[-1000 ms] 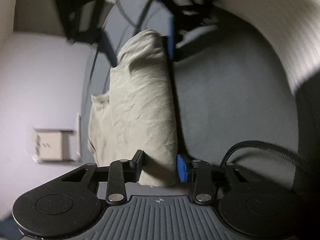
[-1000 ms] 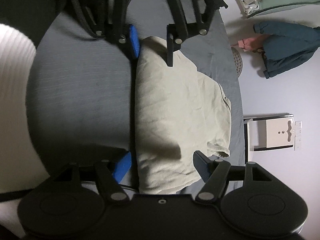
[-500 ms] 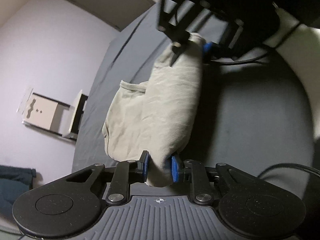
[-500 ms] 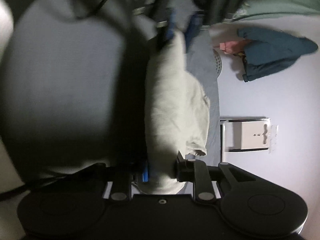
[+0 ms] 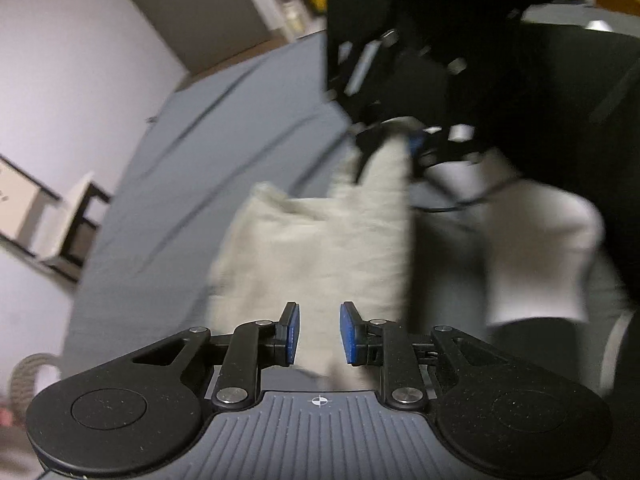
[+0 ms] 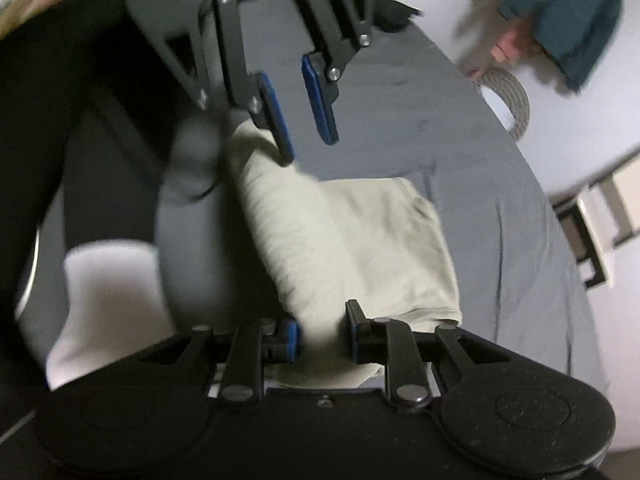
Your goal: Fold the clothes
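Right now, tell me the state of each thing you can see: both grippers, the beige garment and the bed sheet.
Left gripper: open, released, hanging above the garment's end.
Right gripper: partly open, cloth between its fingers, grip unclear.
Beige garment: folded into a thick stack, lying on the sheet.
Grey bed sheet: spread out, lightly creased.

Beige garment (image 6: 352, 240), grey sheet (image 6: 500, 208)
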A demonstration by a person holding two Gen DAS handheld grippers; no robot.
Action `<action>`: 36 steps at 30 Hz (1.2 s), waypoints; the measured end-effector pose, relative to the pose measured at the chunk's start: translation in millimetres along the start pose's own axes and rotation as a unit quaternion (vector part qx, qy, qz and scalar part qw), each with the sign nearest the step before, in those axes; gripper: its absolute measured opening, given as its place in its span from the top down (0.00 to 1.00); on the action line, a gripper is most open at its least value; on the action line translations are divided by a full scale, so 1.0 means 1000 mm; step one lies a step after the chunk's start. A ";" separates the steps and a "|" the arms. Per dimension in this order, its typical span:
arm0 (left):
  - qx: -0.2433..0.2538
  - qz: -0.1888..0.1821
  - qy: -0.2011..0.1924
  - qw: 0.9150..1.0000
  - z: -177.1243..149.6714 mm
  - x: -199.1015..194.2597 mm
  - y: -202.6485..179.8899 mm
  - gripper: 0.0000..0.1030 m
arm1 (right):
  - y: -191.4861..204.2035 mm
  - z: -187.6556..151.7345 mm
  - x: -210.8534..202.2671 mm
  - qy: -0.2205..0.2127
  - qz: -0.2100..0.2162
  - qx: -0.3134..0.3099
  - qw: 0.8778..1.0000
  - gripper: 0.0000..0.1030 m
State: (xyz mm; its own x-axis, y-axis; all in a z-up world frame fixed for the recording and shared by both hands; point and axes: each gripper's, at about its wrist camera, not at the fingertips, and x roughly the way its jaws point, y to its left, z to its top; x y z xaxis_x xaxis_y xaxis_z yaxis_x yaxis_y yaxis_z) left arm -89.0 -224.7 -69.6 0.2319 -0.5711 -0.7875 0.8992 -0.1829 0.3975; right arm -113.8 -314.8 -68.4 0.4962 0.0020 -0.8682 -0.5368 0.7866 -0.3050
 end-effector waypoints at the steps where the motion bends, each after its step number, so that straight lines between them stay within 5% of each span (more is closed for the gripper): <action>1: -0.013 0.001 -0.002 1.000 0.001 0.002 0.011 0.78 | -0.014 0.001 0.002 -0.002 0.015 0.023 1.000 0.78; 7: -0.086 -0.038 -0.055 0.994 0.005 -0.023 0.034 0.75 | -0.068 -0.011 -0.002 -0.015 0.100 0.144 0.984 0.79; 14: -0.163 -0.022 -0.066 0.984 -0.033 -0.008 0.032 0.74 | -0.121 -0.022 0.016 -0.029 0.137 0.228 0.964 0.80; 25: -0.320 -0.001 -0.105 0.941 -0.051 0.063 0.047 0.74 | -0.173 -0.040 0.085 -0.022 0.160 0.329 0.930 0.79; 28: -0.363 -0.013 -0.090 0.927 -0.058 0.084 0.051 0.74 | -0.181 -0.046 0.098 -0.025 0.160 0.359 0.919 0.74; 30: -0.376 -0.019 -0.078 0.923 -0.063 0.097 0.048 0.74 | -0.184 -0.052 0.100 -0.036 0.150 0.387 0.909 0.60; 36: -0.398 -0.024 -0.080 0.913 -0.071 0.113 0.039 0.74 | -0.195 -0.077 0.069 -0.093 0.086 0.468 0.875 0.50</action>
State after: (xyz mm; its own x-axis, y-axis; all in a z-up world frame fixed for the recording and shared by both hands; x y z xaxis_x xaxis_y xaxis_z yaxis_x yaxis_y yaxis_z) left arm -1.4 -239.6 -175.9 0.1850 -0.6991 -0.6907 0.9063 0.3930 -0.1551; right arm -27.4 -515.9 -99.1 0.6122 0.2019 -0.7645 0.1356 0.9257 0.3531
